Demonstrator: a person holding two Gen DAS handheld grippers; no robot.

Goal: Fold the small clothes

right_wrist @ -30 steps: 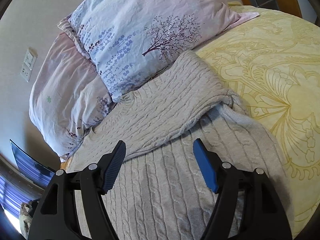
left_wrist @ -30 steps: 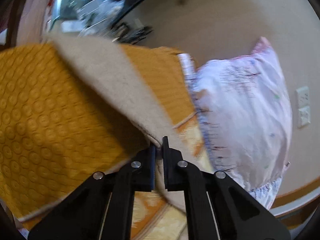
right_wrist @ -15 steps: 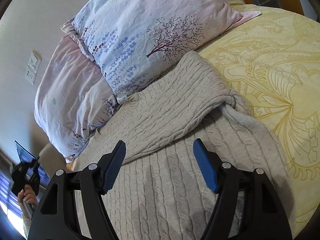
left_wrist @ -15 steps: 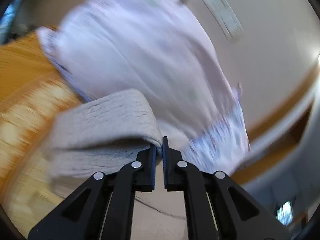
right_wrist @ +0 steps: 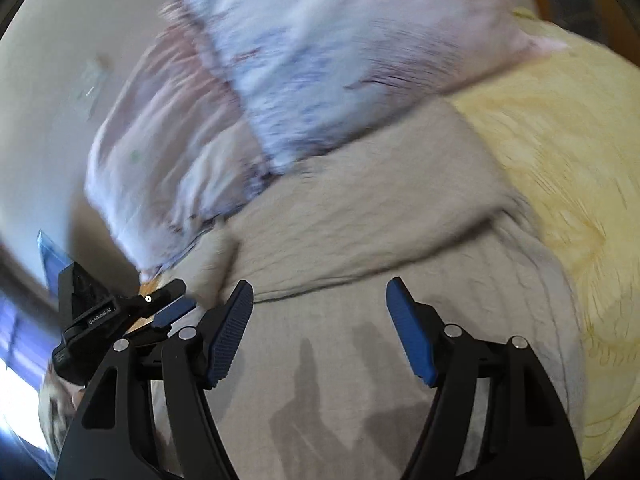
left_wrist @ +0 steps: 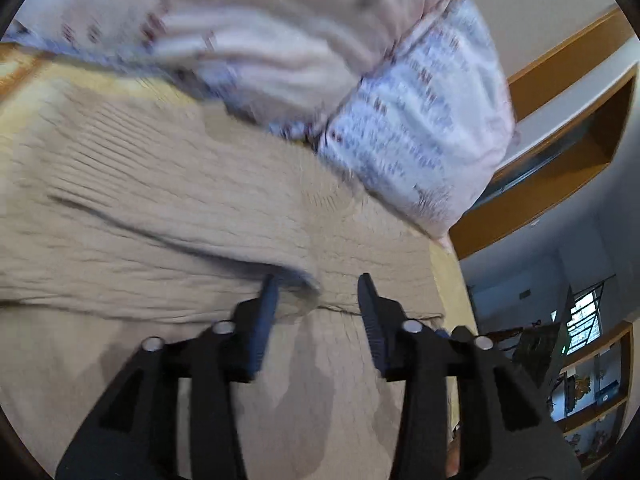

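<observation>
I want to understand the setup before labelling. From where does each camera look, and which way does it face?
Left wrist: sits on the left hand-held gripper, looking along its open fingers at the grey knit sweater and the pillows.
Right wrist: sits on the right hand-held gripper, open, facing the sweater, pillows and yellow bedspread; the left hand-held gripper shows at lower left.
Shared: sweater and pillows.
</observation>
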